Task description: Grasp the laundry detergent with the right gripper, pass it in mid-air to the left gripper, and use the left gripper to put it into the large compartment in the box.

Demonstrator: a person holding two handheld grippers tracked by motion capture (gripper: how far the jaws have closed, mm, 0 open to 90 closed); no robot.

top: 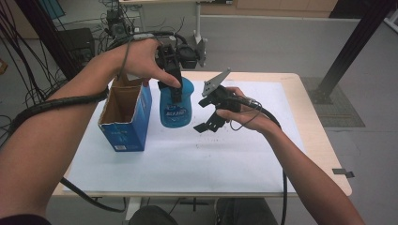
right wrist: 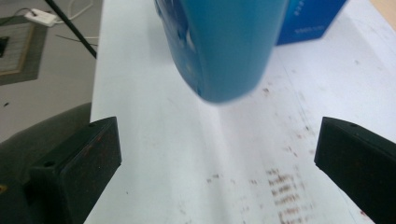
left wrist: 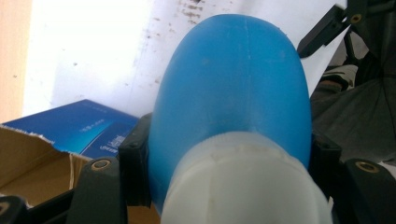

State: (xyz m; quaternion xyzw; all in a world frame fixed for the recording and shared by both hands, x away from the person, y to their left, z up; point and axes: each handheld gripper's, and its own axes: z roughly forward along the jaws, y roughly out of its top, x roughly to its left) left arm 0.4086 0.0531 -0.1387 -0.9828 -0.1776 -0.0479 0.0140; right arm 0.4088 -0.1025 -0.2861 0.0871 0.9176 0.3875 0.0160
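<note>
We have the blue bottle [top: 176, 105] clamped near its neck by our left hand-held gripper [top: 174, 77], its jaws closed on the shoulder just below the white cap [left wrist: 243, 182], and the bottle hangs upright just above the white sheet [top: 187, 159] on the table [top: 319, 140], right beside the open blue carton [top: 126, 117]. Our right hand-held gripper [top: 211, 122] waits close by on the bottle's other side, jaws spread wide and holding nothing. We judge the bottle to be smooth, stiff plastic, probably slick, and if it is full it will be heavy enough to swing from a grip this high, so the narrowing under the cap is the sound place to hold it and the broad body is where the free gripper could steady it. The carton looks light, with torn flaps, and would tip or slide easily if the bottle bumps its rim. Nothing else crowds the sheet; cables trail from both grippers.
</note>
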